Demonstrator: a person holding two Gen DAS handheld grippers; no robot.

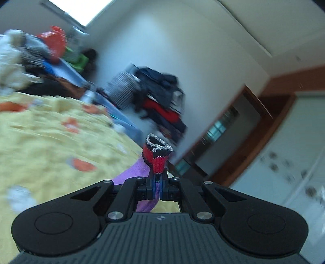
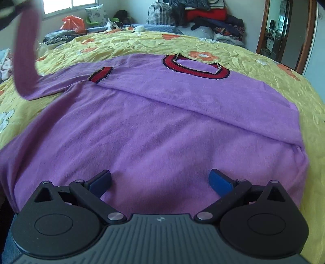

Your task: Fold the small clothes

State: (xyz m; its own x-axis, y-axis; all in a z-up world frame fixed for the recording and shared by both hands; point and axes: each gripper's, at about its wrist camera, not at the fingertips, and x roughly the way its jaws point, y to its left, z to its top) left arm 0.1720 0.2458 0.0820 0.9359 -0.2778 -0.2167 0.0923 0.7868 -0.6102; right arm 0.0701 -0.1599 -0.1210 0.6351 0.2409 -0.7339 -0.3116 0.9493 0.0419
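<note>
The right gripper [image 2: 160,181] is hovering low over the near hem of the purple sweater [image 2: 154,130], its blue-padded jaws spread wide and gripping nothing. The sweater is lying flat on the yellow flowered bedspread [image 2: 254,67], collar [image 2: 196,66] pointing away toward the far end, and one sleeve is lying folded across the chest with its red cuff [image 2: 100,74] near the middle. The left gripper [image 1: 157,182] is pinching the other sleeve [image 1: 132,172] just behind its red-and-black cuff [image 1: 157,156], jaws closed tight on the knit, lifting it clear of the bedspread. A heap of clothes [image 2: 205,18] is sitting beyond the bed.
</note>
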